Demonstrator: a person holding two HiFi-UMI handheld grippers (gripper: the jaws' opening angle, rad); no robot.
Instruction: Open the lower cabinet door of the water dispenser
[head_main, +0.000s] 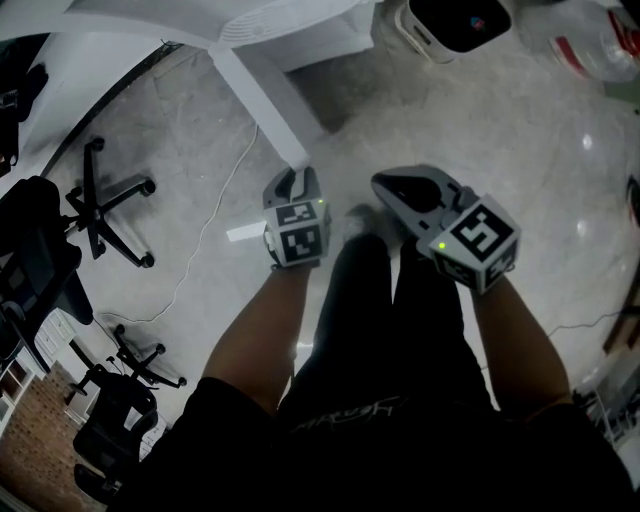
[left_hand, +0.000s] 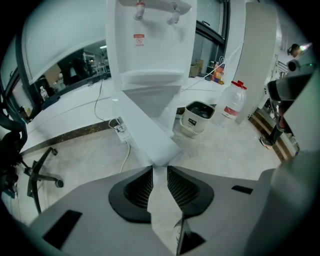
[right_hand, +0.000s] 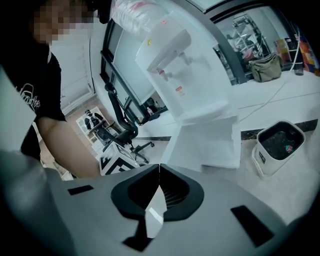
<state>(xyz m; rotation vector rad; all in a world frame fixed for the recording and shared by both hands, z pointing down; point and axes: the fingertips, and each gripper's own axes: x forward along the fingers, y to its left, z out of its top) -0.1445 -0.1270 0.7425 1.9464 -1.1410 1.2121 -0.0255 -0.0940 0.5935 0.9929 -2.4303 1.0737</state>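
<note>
The white water dispenser (left_hand: 150, 45) stands ahead of me, and the right gripper view also takes in the dispenser (right_hand: 185, 75). Its lower cabinet door (left_hand: 145, 127) is swung out and runs edge-on towards my left gripper (left_hand: 160, 167). The jaws are shut on the door's free edge. From the head view the door (head_main: 262, 100) reaches down to the left gripper (head_main: 296, 178). My right gripper (head_main: 385, 185) hovers beside it, over the floor. In its own view the right gripper (right_hand: 159, 167) has its tips together with nothing between them, and the open door (right_hand: 205, 145) lies ahead.
A white bin (left_hand: 196, 117) with a dark inside stands right of the dispenser, and a water bottle (left_hand: 232, 102) is beyond it. A power strip (left_hand: 120, 127) with a cable lies on the floor at left. Office chairs (head_main: 105, 205) stand at the left. My legs are below the grippers.
</note>
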